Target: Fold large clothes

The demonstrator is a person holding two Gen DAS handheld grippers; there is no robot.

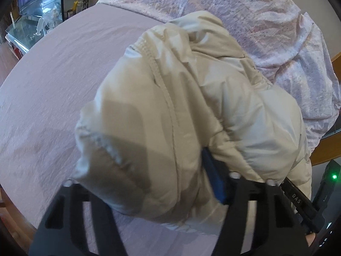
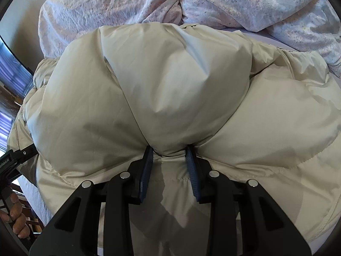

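A puffy beige jacket [image 1: 191, 106] lies bunched on the pink bed sheet [image 1: 53, 85]. In the left wrist view its padded bulk fills my left gripper [image 1: 168, 160]. The blue pad of one finger [image 1: 213, 179] presses into gathered creases, and fabric hides the other finger. In the right wrist view my right gripper [image 2: 169, 151] is shut on a pinched fold of the jacket [image 2: 170, 74], with creases fanning out from both blue pads [image 2: 147, 166]. The right gripper's body [image 1: 309, 200] shows at the left view's right edge, and the left gripper [image 2: 12, 162] at the right view's left edge.
A crumpled patterned duvet [image 2: 234, 0] is piled behind the jacket, touching its far side. A wooden bed frame [image 1: 334, 64] runs along the right. A glass cabinet [image 1: 27, 32] stands beyond the bed's far left. A person's hand [image 2: 17, 217] holds the left gripper's handle.
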